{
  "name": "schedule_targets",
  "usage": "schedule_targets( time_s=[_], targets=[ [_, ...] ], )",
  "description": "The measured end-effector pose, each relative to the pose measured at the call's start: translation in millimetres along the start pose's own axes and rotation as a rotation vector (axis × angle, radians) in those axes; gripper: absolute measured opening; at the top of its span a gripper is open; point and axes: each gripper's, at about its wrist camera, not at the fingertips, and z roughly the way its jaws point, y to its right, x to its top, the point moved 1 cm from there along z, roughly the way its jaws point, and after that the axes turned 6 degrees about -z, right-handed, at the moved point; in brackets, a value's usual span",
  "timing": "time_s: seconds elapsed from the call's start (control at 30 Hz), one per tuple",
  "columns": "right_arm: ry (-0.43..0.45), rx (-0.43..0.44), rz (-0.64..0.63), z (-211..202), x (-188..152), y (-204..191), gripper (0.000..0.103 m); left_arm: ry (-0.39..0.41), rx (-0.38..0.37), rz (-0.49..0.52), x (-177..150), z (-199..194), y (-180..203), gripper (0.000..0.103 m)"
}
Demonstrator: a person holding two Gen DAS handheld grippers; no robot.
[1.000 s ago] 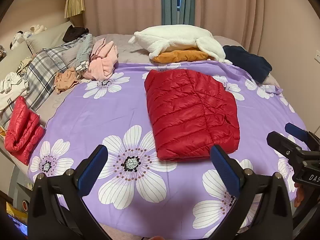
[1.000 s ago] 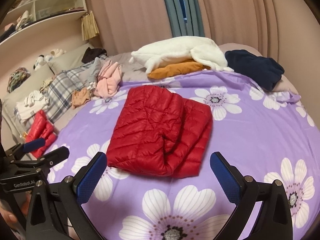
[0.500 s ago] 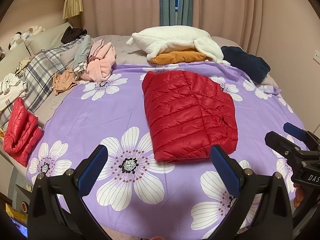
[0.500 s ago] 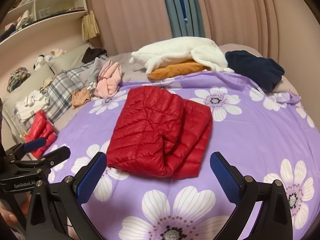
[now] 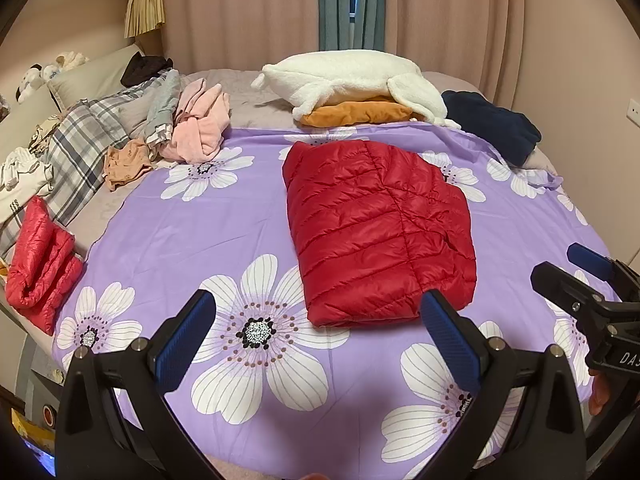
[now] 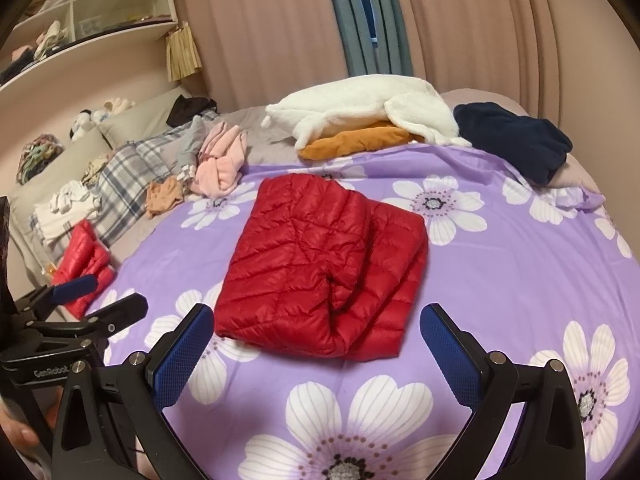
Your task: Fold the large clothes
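Observation:
A red quilted down jacket (image 5: 380, 232) lies folded into a compact rectangle on the purple flowered sheet (image 5: 208, 240); in the right wrist view the same red jacket (image 6: 324, 268) shows its layered folded edge at the right. My left gripper (image 5: 320, 340) hangs open near the bed's front edge, short of the jacket's near hem, holding nothing. My right gripper (image 6: 316, 352) is open too, just in front of the jacket. Each gripper shows in the other's view: the right gripper (image 5: 588, 280) at the far right, the left gripper (image 6: 92, 304) at the far left.
A second folded red jacket (image 5: 40, 264) lies at the left bed edge. A white fleece (image 5: 352, 80) over an orange garment (image 5: 356, 114), a navy garment (image 5: 492, 128), pink clothes (image 5: 200, 128) and a plaid blanket (image 5: 80, 152) crowd the far side. Curtains (image 5: 440, 20) hang behind.
Both grippers have drawn back and risen slightly from the jacket, staying open. The jacket has not moved.

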Motion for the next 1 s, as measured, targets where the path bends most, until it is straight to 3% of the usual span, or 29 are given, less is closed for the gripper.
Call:
schedule_targets(
  time_s=[1.0],
  targets=[
    [0.002,0.007,0.000,2.4,6.7,-2.7,0.102,-0.001,-0.002,-0.003,2.9,7.6,-1.0,0.103]
  ],
)
